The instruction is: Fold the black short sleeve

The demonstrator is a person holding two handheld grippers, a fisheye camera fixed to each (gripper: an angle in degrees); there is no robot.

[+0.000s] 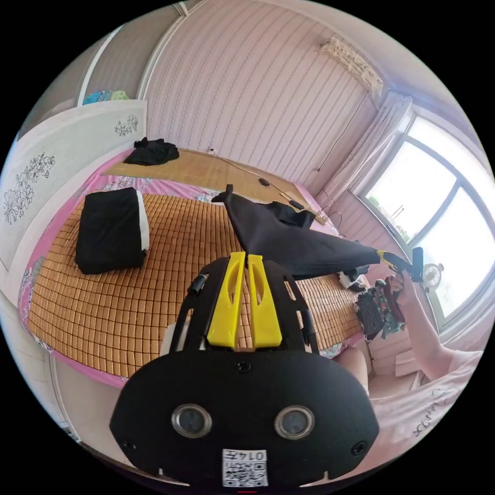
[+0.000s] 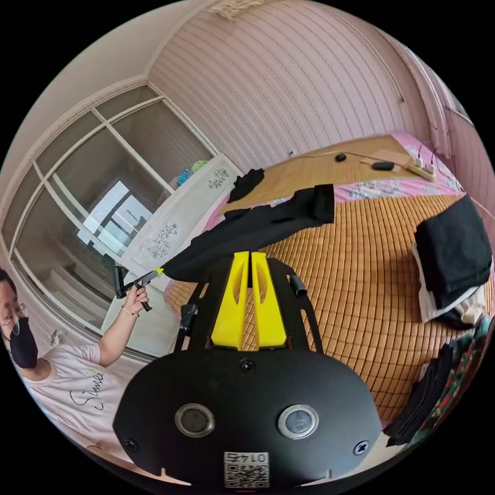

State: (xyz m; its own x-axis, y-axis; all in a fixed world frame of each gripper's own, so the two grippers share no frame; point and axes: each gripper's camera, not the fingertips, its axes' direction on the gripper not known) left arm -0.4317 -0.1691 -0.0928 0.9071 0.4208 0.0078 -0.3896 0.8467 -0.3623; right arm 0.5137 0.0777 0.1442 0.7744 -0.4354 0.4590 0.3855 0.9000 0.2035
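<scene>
My left gripper [image 1: 246, 258] and right gripper [image 2: 250, 255] each pinch the shirt [image 1: 289, 237], stretched above the mat [image 1: 154, 299].

Bed [image 1: 170, 289] w/ folded stack [image 1: 111, 229].

Nothing here that I can read cleanly. White sticker [image 1: 245, 466] on the black housing of my left gripper [image 1: 246, 256] - a code square with a short row of characters above it, printed mirrored, not legible as text. Same kind of sticker [image 2: 246, 468] on the housing of my right gripper [image 2: 250, 254], also mirrored. Dark cursive script [image 1: 430, 412] on my pale shirt, seen again in the right gripper view [image 2: 90, 389] - too warped and partly cut off to make out a word.
</scene>
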